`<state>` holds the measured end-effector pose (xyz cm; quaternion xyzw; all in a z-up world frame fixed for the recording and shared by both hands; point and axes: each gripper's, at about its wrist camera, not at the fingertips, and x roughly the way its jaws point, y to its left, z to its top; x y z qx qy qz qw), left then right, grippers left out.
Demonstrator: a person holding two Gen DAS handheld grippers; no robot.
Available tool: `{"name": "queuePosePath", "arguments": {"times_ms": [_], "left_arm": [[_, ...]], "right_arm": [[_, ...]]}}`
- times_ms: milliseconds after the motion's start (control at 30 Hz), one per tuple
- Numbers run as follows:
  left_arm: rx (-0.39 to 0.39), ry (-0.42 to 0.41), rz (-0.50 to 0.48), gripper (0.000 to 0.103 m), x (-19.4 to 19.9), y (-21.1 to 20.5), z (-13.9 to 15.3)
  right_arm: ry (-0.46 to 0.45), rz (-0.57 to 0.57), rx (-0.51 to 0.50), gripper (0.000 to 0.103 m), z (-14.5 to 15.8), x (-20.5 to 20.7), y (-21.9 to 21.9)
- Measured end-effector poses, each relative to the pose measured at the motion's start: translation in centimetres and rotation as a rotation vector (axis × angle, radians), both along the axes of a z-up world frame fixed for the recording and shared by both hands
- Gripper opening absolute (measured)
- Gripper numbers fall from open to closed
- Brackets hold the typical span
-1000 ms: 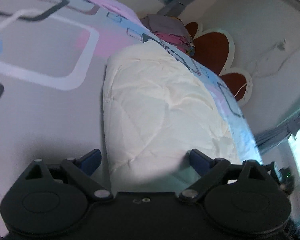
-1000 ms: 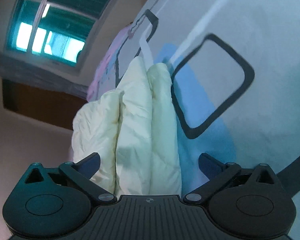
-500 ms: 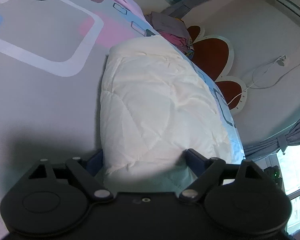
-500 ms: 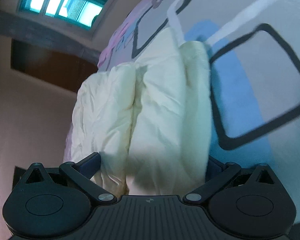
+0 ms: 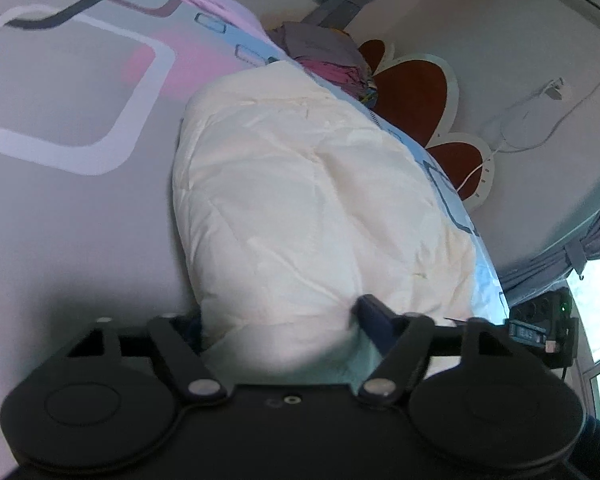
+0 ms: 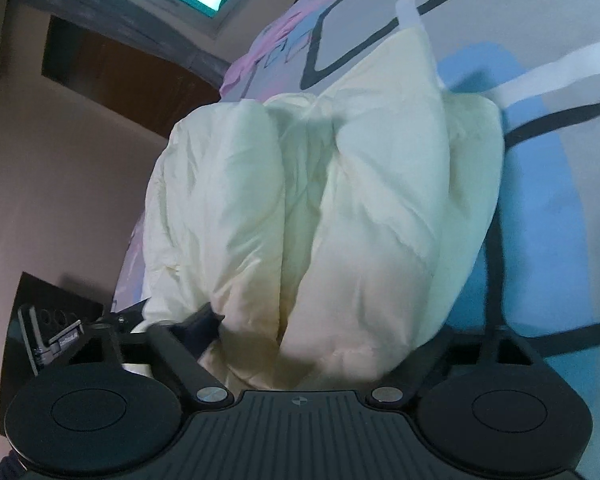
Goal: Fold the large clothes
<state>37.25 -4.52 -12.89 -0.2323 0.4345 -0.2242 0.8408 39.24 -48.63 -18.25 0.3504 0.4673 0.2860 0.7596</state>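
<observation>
Both my jaws spread wide around the quilt (image 5: 308,208) ends; its long axis runs between them.

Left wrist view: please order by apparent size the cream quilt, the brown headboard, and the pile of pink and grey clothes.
1. Cream quilt, by far the largest, though it lies nearest the camera.
2. Brown headboard.
3. Pile of clothes, partly hidden behind the quilt, so ranks two and three are unsure.

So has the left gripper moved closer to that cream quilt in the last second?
Yes. The left gripper has pushed forward along the patterned bedsheet; its fingers now straddle the near end of the cream quilt.
</observation>
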Motion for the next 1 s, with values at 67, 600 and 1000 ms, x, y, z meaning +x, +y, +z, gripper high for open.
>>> {"name": "queuePosePath", "arguments": {"times_ms": [67,600,1000], "left_arm": [[-0.008,-0.012,-0.009,0.066,-0.2,0.0,0.2],[-0.015,-0.195,-0.105,0.063,1.1,4.7,6.3],[-0.023,-0.248,0.022,0.064,3.3,21.3,9.1]], "right_arm": [[-0.016,0.006,-0.001,0.069,0.1,-0.2,0.1],[-0.187,-0.014,-0.019,0.061,7.2,0.4,6.4],[-0.276,0.073,-0.049,0.059,11.3,7.4,25.7]]}}
